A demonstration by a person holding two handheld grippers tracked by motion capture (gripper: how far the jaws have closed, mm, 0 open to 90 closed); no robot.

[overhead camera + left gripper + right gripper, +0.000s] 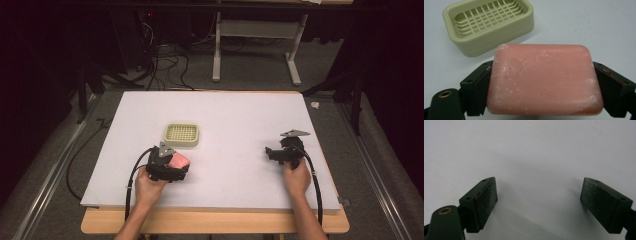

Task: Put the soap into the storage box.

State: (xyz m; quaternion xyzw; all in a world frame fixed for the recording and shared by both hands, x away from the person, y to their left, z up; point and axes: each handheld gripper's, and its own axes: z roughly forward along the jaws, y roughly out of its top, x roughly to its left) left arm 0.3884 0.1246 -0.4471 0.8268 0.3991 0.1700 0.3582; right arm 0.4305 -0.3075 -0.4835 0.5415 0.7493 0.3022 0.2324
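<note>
Left gripper (172, 167): jaws clamped on short ends of pink soap bar (544, 80), bar's long axis spanning jaws. Soap dish (487, 23) just ahead, slightly left on tabletop (235, 125), empty. Right gripper (539, 205): jaws wide, empty, well apart from dish; left hand nearer.

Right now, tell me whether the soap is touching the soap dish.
Apart. In the left gripper view, the soap sits clamped in the left gripper, and a strip of bare white table separates it from the soap dish beyond it.
</note>
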